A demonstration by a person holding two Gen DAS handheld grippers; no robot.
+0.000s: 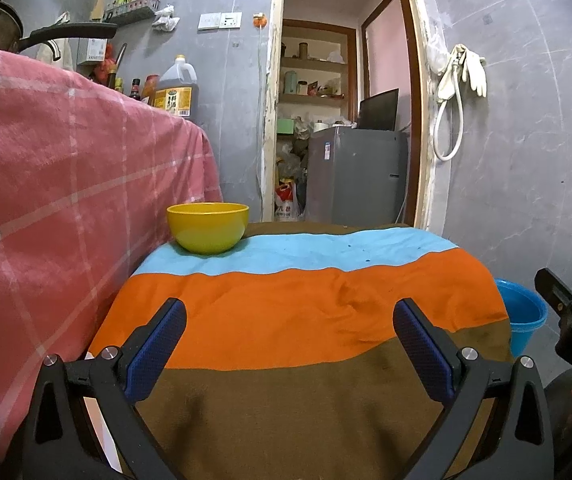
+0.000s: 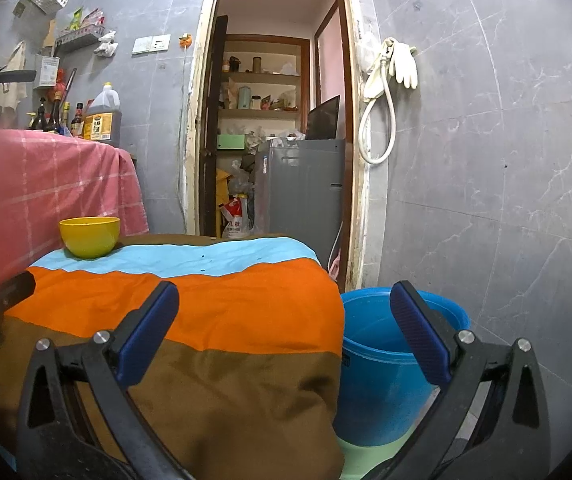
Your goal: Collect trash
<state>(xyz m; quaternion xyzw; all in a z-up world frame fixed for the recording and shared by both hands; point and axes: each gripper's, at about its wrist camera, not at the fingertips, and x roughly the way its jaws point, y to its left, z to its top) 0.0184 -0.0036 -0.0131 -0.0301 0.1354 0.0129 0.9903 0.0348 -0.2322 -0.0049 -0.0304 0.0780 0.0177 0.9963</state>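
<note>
A yellow bowl (image 1: 207,227) stands on the blue stripe at the far left of a low table covered by a striped cloth (image 1: 306,320). My left gripper (image 1: 290,320) hovers open above the orange and brown stripes, nothing between its fingers. A blue bucket (image 2: 386,360) sits on the floor just right of the table. My right gripper (image 2: 283,304) is open over the table's right edge, its right finger in front of the bucket. The same bowl (image 2: 89,237) shows far left in the right wrist view. I see no loose trash on the cloth.
A taller counter under a pink checked cloth (image 1: 53,184) rises left of the table, with bottles and an oil jug (image 1: 175,88) on it. Behind is an open doorway with a grey fridge (image 1: 356,176). Gloves and a hose (image 1: 462,80) hang on the right wall.
</note>
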